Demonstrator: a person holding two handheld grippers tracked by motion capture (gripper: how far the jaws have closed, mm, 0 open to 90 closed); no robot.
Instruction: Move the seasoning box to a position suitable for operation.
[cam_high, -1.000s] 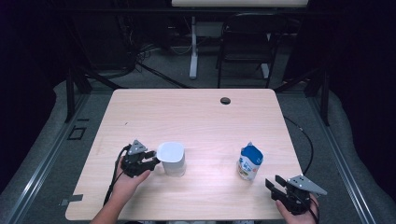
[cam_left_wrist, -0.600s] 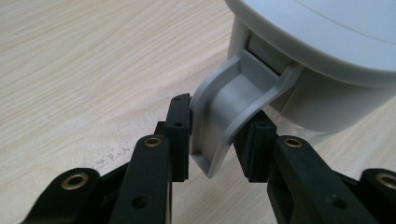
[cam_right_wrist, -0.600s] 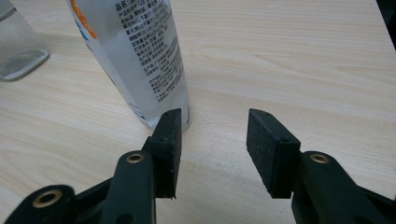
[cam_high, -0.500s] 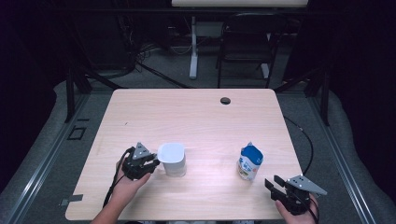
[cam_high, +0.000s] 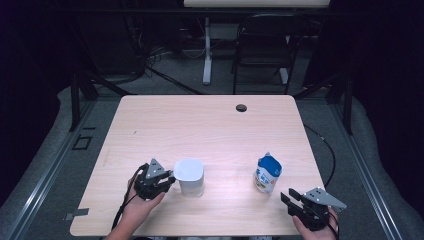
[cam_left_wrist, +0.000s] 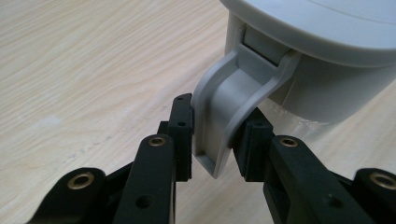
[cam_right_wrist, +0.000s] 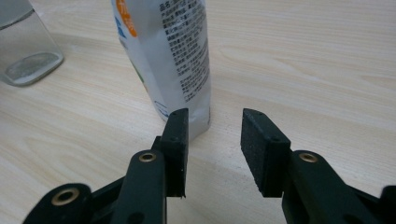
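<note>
1. In the high view, a pale wooden table (cam_high: 210, 130) fills the middle of the frame, and both hands come in from its bottom edge.
2. The left gripper (cam_high: 167, 181) sits in the lower left of the high view, right against a white lidded jug (cam_high: 189, 176) that stands upright on the table.
3. In the left gripper view, the jug's grey handle (cam_left_wrist: 224, 116) curves down from the upper right into the middle of the frame, between the two black jaws.
4. The left jaws have just been closing; their pads now press on the handle from both sides, so this gripper is pinching it.
5. A blue and white milk carton (cam_high: 267, 173) stands upright in the lower right of the high view, well apart from the jug.
6. The right gripper (cam_high: 290, 199) rests at the bottom right of the high view, near the carton but not touching it.
7. In the right gripper view, the carton (cam_right_wrist: 170, 56) rises in the upper centre, just beyond the left jaw tip.
8. The right jaws have just been closing too, yet they stand spread with bare table between them.
9. A clear container base (cam_right_wrist: 25, 53) shows at the upper left of the right gripper view.
</note>
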